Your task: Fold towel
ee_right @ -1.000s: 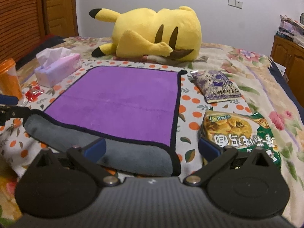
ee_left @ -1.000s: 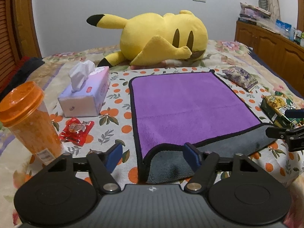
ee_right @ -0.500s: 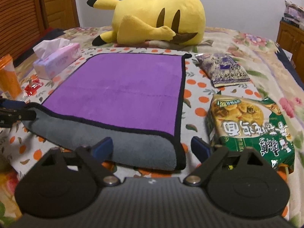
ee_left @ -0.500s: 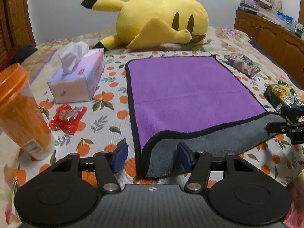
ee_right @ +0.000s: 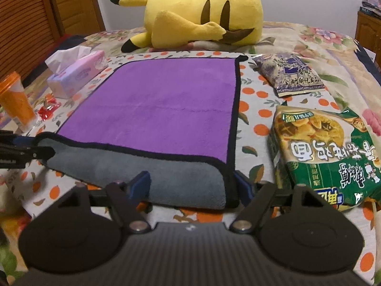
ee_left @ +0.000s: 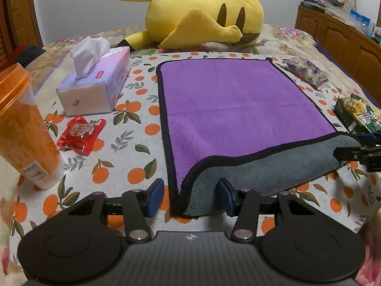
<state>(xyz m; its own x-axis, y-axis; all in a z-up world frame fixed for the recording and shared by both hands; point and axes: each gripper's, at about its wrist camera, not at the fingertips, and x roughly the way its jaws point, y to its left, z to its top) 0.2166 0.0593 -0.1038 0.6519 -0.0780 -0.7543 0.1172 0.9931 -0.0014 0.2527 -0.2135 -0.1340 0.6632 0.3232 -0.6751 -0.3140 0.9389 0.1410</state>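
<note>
The towel (ee_left: pixel 238 109) is spread flat on the bed (ee_left: pixel 142 109), its near edge turned back grey. Each near corner is straddled by a gripper, left (ee_left: pixel 190 196) and right (ee_right: pixel 193 186), with jaws spread and nothing clamped, so both corners can be grasped together.

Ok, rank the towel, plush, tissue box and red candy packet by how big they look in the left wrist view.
1. towel
2. plush, though it lies farther back, so its true size against the towel is unsure
3. tissue box
4. red candy packet
</note>
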